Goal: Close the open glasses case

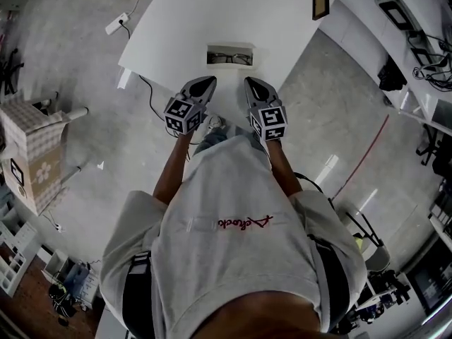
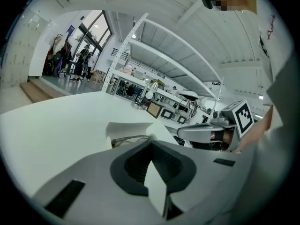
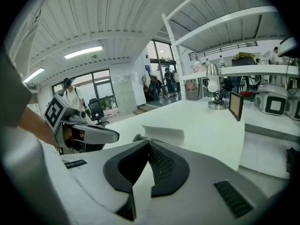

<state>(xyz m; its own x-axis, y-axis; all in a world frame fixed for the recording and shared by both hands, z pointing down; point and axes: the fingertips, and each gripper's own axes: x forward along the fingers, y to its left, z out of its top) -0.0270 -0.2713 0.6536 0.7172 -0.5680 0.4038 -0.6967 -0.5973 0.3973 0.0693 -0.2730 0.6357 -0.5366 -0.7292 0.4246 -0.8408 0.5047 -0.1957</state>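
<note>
left gripper [image 1: 203, 85]: hovering clenched, empty
right gripper [image 1: 254, 87]: hovering clenched, empty
glasses case [image 1: 229, 56]: lying open on table [image 1: 198, 13]

Person's wearing a light grey short-sleeve tee [image 1: 233, 260] with red script [image 1: 244, 223] on it and dark straps [image 1: 138, 295] down both sides. The left gripper [image 1: 206, 82] and right gripper [image 1: 253, 83] are pointed grey shells with black ribbed pads [image 2: 133, 165], each with a black-and-white marker cube [image 1: 183, 115]

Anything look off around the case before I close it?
Nothing stands out. The glasses case sits open and square on the white table, with the glasses lying inside and nothing spilled around it.
</note>
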